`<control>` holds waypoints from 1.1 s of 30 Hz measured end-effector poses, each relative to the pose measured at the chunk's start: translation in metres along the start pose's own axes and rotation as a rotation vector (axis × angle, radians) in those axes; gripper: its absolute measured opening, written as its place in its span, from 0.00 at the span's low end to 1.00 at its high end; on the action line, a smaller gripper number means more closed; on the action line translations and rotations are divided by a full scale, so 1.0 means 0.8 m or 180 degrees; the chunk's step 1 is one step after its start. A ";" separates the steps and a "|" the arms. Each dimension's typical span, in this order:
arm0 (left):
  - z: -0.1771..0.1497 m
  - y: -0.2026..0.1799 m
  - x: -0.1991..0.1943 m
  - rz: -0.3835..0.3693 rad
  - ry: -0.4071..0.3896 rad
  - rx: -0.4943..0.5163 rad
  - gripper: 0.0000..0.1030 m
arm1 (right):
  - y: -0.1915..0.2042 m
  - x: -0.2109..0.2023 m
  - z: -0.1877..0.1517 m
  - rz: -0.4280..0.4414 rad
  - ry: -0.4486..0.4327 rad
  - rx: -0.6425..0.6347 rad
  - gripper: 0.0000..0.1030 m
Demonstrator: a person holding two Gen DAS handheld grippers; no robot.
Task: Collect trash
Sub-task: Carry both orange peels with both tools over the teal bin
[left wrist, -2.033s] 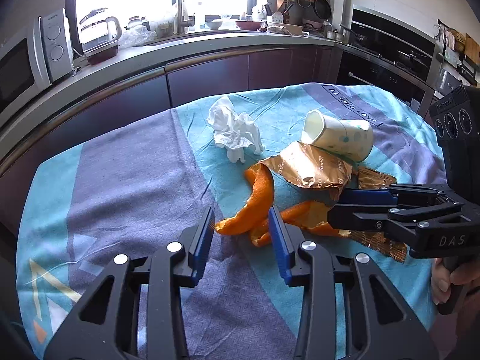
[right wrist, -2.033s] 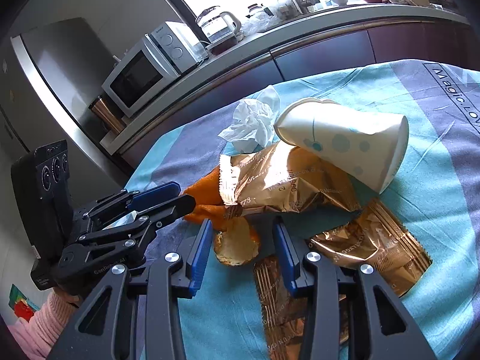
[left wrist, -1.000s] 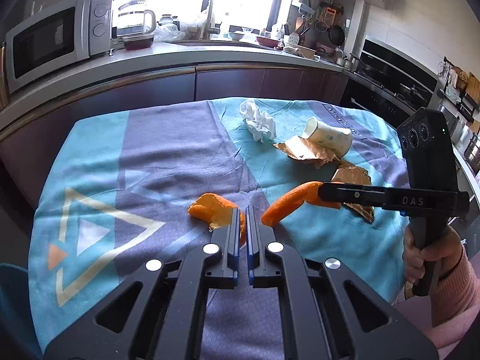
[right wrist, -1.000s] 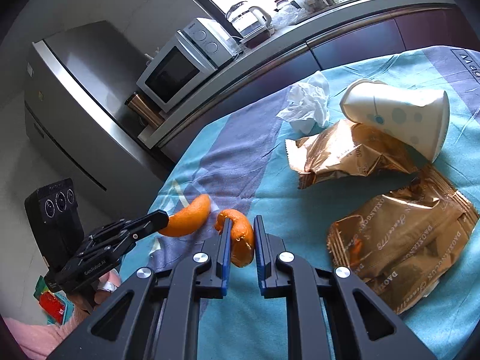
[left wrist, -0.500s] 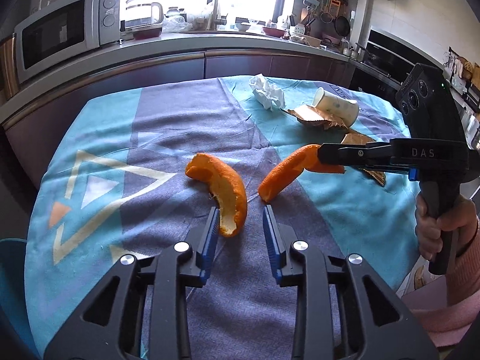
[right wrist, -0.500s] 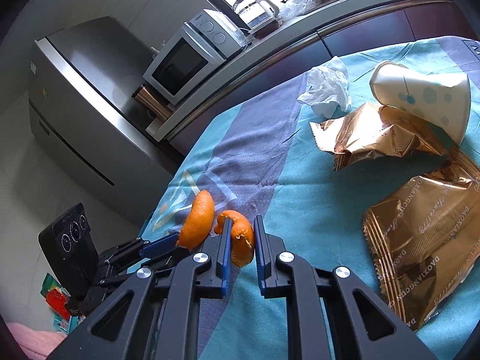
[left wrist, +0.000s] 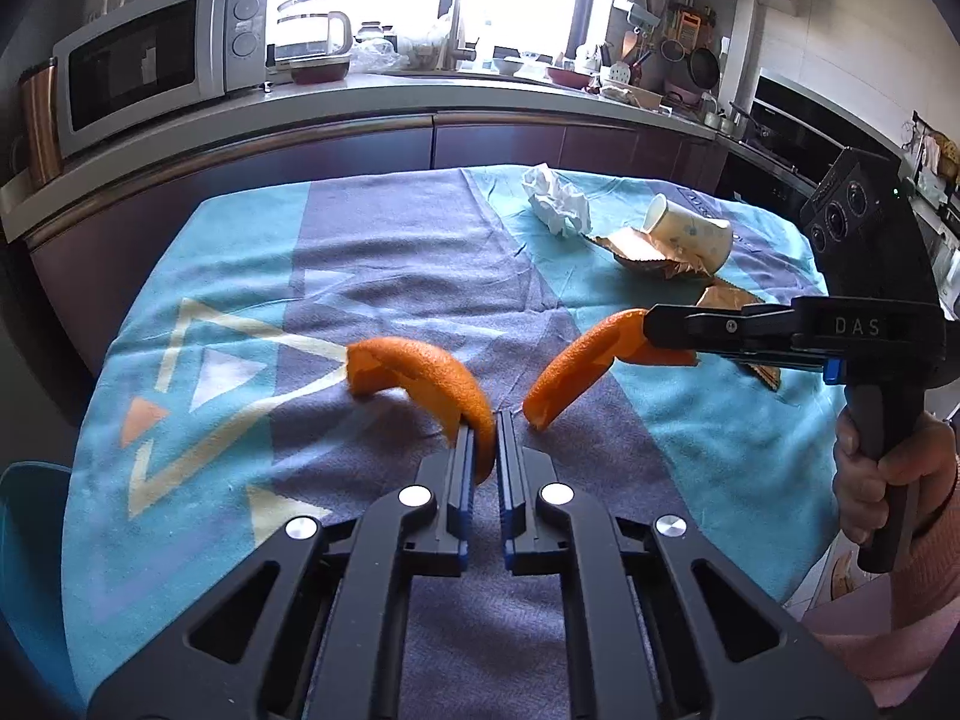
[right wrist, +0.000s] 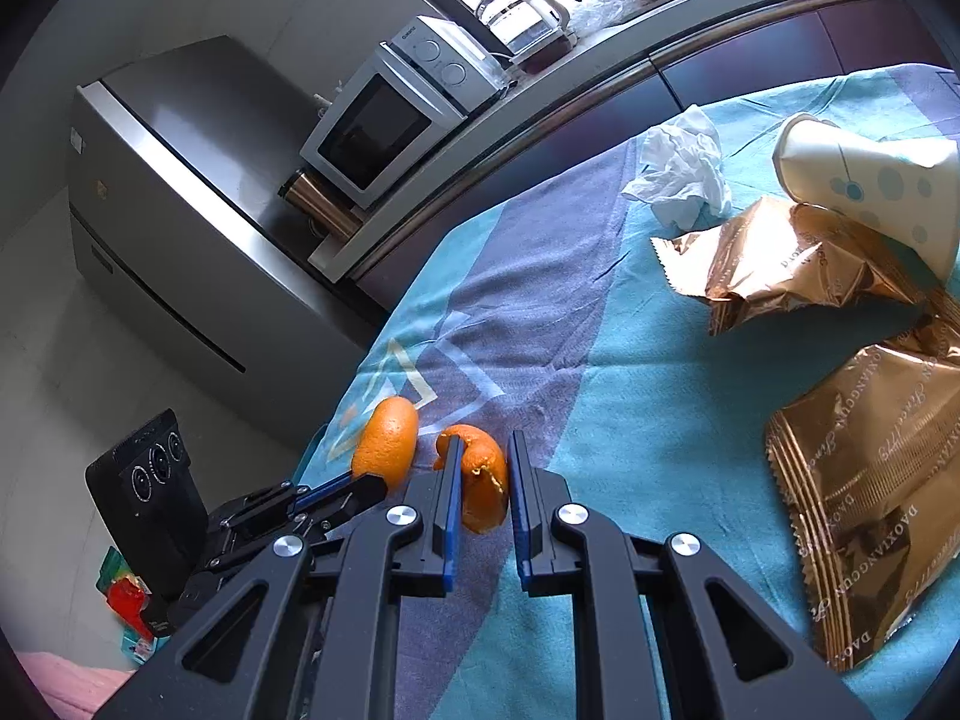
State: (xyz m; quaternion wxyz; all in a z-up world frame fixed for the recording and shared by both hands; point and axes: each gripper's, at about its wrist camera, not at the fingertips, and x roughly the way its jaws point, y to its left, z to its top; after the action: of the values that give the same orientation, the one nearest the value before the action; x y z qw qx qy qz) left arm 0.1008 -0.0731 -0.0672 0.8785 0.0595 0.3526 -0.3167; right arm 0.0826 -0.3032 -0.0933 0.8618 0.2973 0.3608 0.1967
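My left gripper (left wrist: pixel 485 438) is shut on a curved piece of orange peel (left wrist: pixel 420 378) above the near part of the table. My right gripper (right wrist: pixel 485 468) is shut on a second orange peel (right wrist: pixel 480 480); in the left wrist view that peel (left wrist: pixel 576 366) hangs from the right gripper (left wrist: pixel 651 324) just right of mine. The left gripper (right wrist: pixel 366 489) with its peel (right wrist: pixel 387 441) shows in the right wrist view. A crumpled white tissue (left wrist: pixel 555 201), a tipped paper cup (left wrist: pixel 690 234) and gold wrappers (right wrist: pixel 780 264) (right wrist: pixel 870 480) lie on the far right of the table.
The table carries a teal and purple cloth (left wrist: pixel 390 252). A counter behind holds a microwave (left wrist: pixel 156 60) and a kettle (left wrist: pixel 312 36). A steel fridge (right wrist: pixel 180 192) stands left of the table. A blue chair edge (left wrist: pixel 24 540) sits at the near left.
My left gripper opened half a second ago with the peel between its fingers, and has now shut on it again. The right gripper keeps holding its peel, close beside the left one.
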 end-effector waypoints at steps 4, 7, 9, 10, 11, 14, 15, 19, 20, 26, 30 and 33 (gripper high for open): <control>0.001 0.006 -0.022 0.0038 -0.0101 -0.0048 0.06 | 0.011 0.004 0.001 0.0070 0.0014 -0.0046 0.13; 0.000 0.014 -0.040 0.0059 -0.0181 -0.0111 0.06 | 0.023 0.007 0.002 0.0122 0.0022 -0.0106 0.13; 0.000 0.021 -0.053 0.0065 -0.0242 -0.0160 0.06 | 0.031 0.009 0.003 0.0155 0.0033 -0.0139 0.13; -0.001 0.024 -0.059 0.0073 -0.0267 -0.0180 0.06 | 0.036 0.010 0.004 0.0173 0.0038 -0.0154 0.13; -0.003 0.027 -0.065 0.0082 -0.0289 -0.0197 0.06 | 0.040 0.011 0.004 0.0191 0.0041 -0.0170 0.13; -0.007 0.037 -0.082 0.0119 -0.0343 -0.0248 0.06 | 0.054 0.016 0.006 0.0242 0.0064 -0.0226 0.13; -0.008 0.040 -0.088 0.0132 -0.0359 -0.0265 0.05 | 0.058 0.018 0.006 0.0257 0.0074 -0.0247 0.13; -0.015 0.054 -0.108 0.0188 -0.0420 -0.0349 0.05 | 0.075 0.027 0.006 0.0327 0.0120 -0.0305 0.13; -0.017 0.058 -0.113 0.0209 -0.0435 -0.0369 0.05 | 0.079 0.029 0.005 0.0340 0.0130 -0.0320 0.13; -0.029 0.079 -0.135 0.0322 -0.0473 -0.0479 0.05 | 0.103 0.047 0.004 0.0446 0.0215 -0.0397 0.13; -0.038 0.094 -0.150 0.0418 -0.0497 -0.0551 0.05 | 0.119 0.062 0.001 0.0514 0.0280 -0.0443 0.13; -0.045 0.104 -0.161 0.0478 -0.0518 -0.0603 0.05 | 0.133 0.074 0.000 0.0567 0.0328 -0.0492 0.13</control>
State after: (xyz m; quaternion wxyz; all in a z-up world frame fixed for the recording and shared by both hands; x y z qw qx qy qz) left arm 0.0587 0.0712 -0.0191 0.9271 -0.0234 0.3031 -0.2192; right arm 0.1083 -0.1910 -0.0537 0.8416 0.2503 0.3605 0.3147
